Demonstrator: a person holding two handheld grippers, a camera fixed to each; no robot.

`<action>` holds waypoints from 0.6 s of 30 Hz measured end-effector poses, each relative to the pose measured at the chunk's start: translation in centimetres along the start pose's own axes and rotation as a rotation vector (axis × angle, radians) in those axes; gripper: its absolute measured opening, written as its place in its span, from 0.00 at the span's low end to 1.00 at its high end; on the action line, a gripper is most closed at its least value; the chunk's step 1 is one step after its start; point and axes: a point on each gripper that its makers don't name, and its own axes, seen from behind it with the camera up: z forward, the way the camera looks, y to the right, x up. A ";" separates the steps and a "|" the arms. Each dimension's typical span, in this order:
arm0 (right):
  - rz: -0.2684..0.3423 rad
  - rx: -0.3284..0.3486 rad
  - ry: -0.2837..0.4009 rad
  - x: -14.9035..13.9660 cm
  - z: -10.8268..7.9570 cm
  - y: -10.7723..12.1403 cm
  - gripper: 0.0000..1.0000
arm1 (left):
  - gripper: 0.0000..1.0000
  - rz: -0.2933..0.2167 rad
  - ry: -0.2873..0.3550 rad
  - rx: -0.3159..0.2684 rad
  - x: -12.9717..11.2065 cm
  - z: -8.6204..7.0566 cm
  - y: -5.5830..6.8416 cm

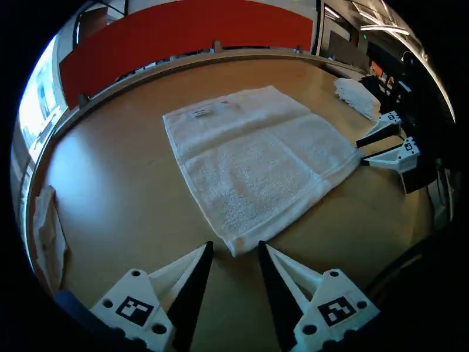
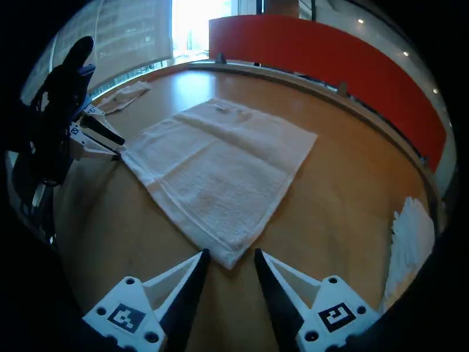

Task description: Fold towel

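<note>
Roughly: the towel (image 1: 258,158) lies flat and fully spread on the wooden table (image 1: 117,188), skewed so one corner points at each of your tools.

- Your left gripper (image 1: 234,246): jaws spread, with a near corner of the towel lying right at the mouth of the gap. Nothing is pinched yet.
- Your right gripper (image 2: 230,253): same picture. Its jaws stand apart and the neighbouring corner sits just between the tips, unclamped. In the left gripper view it lines up on that corner from the side.
- Why this layout: you hold one edge's two corners, one per tool. That edge can then lift as a straight line and carry over to the far edge, where the sewn label (image 1: 205,111) sits.
- Judgement: the fold has not started. This is the approach to the grasp. Each tool likely needs to slide a little further forward and low, so the lower finger gets under the cloth before closing.
- Risk: terry is thick at the hem, so a shallow bite could slip off one corner and leave the fold crooked.
- Other items: a small stack of white cloths (image 2: 413,240) lies well apart on your right, and a loose cloth (image 1: 47,234) lies at the table's edge on your left. Both are out of the fold path. A red partition (image 1: 176,41) runs behind the table.
</note>
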 end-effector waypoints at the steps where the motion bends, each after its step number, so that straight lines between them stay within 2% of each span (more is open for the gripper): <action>1: -0.001 0.002 0.000 0.0 0.0 -0.1 0.55 | 0.53 0.001 -0.001 0.000 0.0 0.0 0.0; 4: 0.000 0.009 0.000 0.0 0.0 -0.3 0.50 | 0.52 0.006 -0.006 0.001 0.0 0.0 0.1; 8: 0.003 0.018 -0.001 0.0 0.1 -0.5 0.42 | 0.32 0.006 -0.013 0.009 -0.1 0.0 0.0; 10: -0.001 0.022 -0.001 -0.1 0.1 -0.6 0.38 | 0.26 -0.001 -0.015 0.016 -0.1 0.0 -0.1; 18: -0.004 0.020 -0.007 0.0 0.2 -0.7 0.18 | 0.15 -0.025 -0.015 0.029 -0.1 -0.1 -0.3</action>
